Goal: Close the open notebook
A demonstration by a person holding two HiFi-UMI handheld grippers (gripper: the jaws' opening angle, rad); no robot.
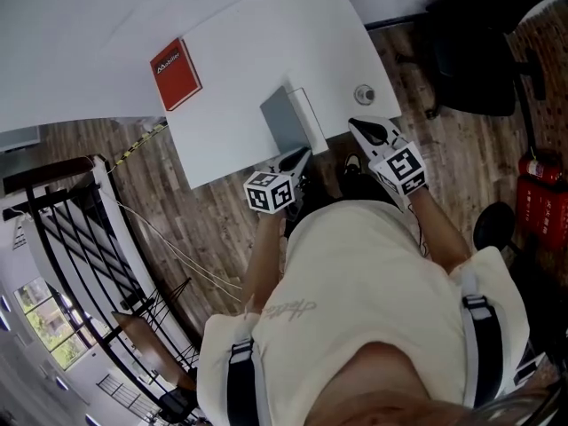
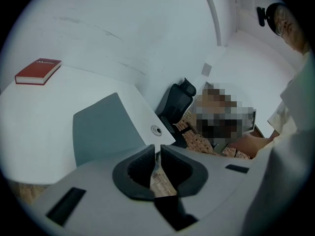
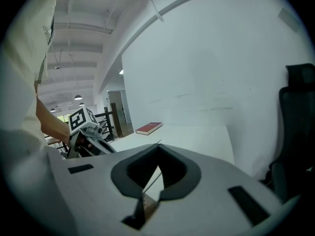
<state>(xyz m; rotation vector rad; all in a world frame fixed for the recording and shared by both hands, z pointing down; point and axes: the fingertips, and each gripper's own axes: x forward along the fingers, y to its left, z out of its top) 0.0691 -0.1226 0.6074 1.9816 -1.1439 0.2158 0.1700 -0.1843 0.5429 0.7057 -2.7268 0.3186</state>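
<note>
Notebook (image 1: 286,122) between either set of jaws? (Checker)

Negative. Left gripper (image 2: 156,149): jaws together with only a hairline gap, nothing held. Right gripper (image 3: 158,145): jaws together at the tips, nothing held. (Operator)

Position of each gripper? (Checker)

Head view: both grippers sit at the near edge of the white table (image 1: 266,34), above the wooden floor (image 1: 177,211). The left gripper's tips stop just short of that edge. The right gripper is near it, at 3 o'clock. (Operator)

Position of the notebook? (Checker)

On the table, at its near edge. It lies at 12 o'clock of the left gripper, just beyond the tips, and at 10 o'clock of the right gripper. A grey face is uppermost, with a white strip along its 3 o'clock side. Whether a leaf is raised or lies flat cannot be determined. (Operator)

Surrounding items? (Checker)

- Round fitting (image 1: 364,93): set in the table at 2 o'clock of the notebook.
- Red book (image 1: 176,74): flat on the table at 10 o'clock of the notebook, well apart.
- Black office chair (image 1: 479,51): off the table, at 2 o'clock.
- Red fire extinguisher (image 1: 537,193): at 3 o'clock, by the floor. (Operator)
</note>
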